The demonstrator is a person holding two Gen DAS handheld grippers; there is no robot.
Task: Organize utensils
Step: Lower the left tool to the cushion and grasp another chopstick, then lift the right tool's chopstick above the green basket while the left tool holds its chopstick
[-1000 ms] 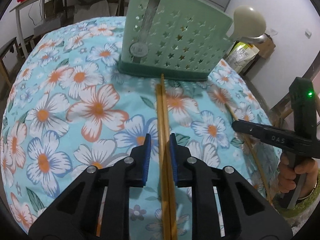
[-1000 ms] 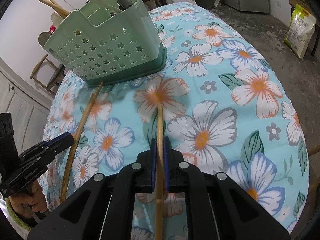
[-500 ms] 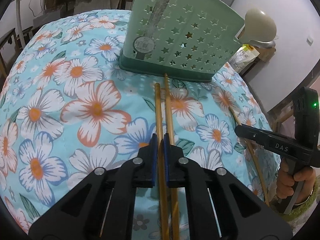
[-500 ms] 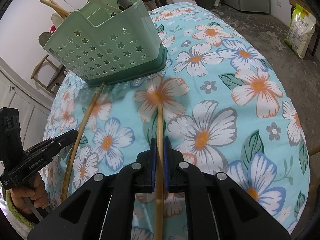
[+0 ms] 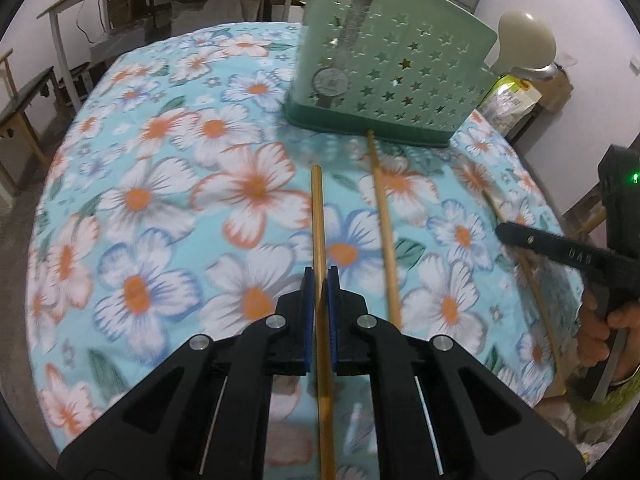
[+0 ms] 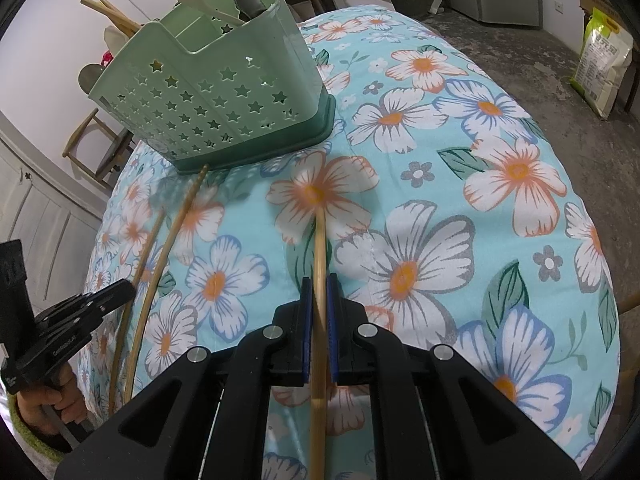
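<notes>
In the left wrist view, the left gripper (image 5: 319,280) was clamped tight on one chopstick (image 5: 319,216), which ran straight ahead toward the green basket (image 5: 394,80) at the far side of the flowered tablecloth (image 5: 160,200). A second chopstick (image 5: 382,220) lay loose just to its right, its far tip touching the basket's base. To do this step well, the held stick should probably be lifted clear of its neighbour, tipped upright and lowered into a compartment without nudging the basket. A second earlier both sticks lay together between jaws that stood apart; those jaws had since closed on one alone, and the pair had separated. In the right wrist view, the right gripper (image 6: 319,312) was likewise shut on its own chopstick (image 6: 319,248), resting on the cloth near the basket (image 6: 224,100), just as before. The left gripper (image 6: 80,312) showed at the left edge.
</notes>
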